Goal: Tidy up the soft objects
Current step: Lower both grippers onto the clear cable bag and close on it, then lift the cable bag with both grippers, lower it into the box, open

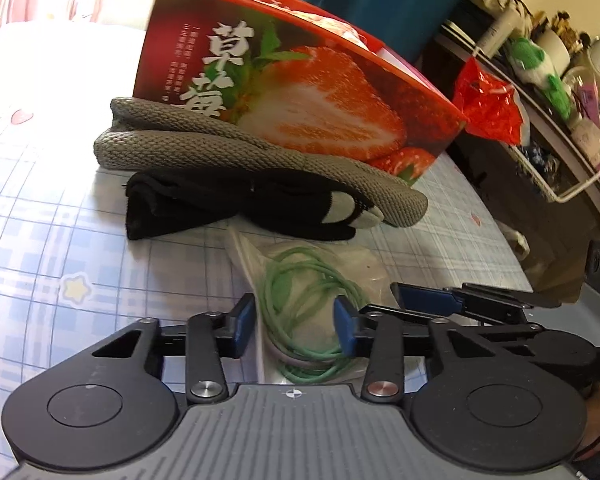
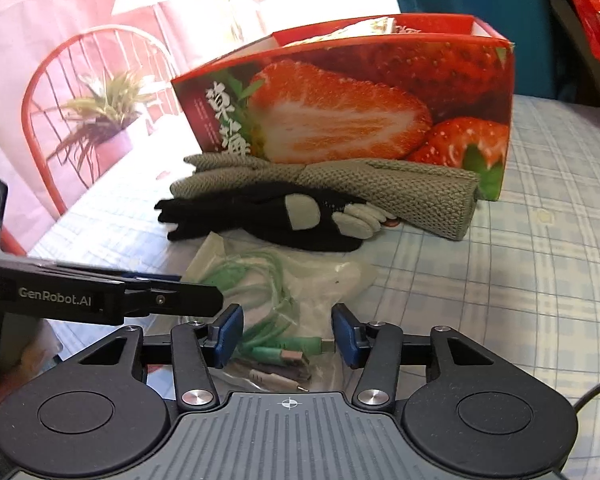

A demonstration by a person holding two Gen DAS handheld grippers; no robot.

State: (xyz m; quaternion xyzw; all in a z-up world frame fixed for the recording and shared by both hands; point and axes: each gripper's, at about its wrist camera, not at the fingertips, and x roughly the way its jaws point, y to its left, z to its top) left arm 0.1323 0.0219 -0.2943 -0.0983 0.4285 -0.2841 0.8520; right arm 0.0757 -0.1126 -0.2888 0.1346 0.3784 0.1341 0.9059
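Both tools are hovering low over a clear plastic bag (image 1: 300,264) lying on the bench (image 1: 60,216), which is wearing a blue-and-white checked cloth. The left tool (image 1: 296,326) is standing with its blue pads apart, the bag and its coiled green cable (image 1: 312,292) sitting between them; the pads are not pressing on anything that I can see. The right tool (image 2: 288,336) is likewise standing apart, straddling the near end of the same bag, where green and pale plugs (image 2: 284,354) are showing through the plastic; no contact is visible there either. In the left wrist view the right tool is reaching in from the right, just beside the left one. Just beyond the bag, a black glove with grey fingertips (image 2: 268,220) is lying flat, and a grey knitted piece (image 2: 400,196) is resting behind it, touching the front of a red strawberry-printed box (image 2: 360,112). The box is standing upright and open-topped at the far side of the bench; something pale is showing inside, too hidden to identify. A red plastic bag (image 1: 488,104) is hanging at the far right by a cluttered shelf (image 1: 560,92).
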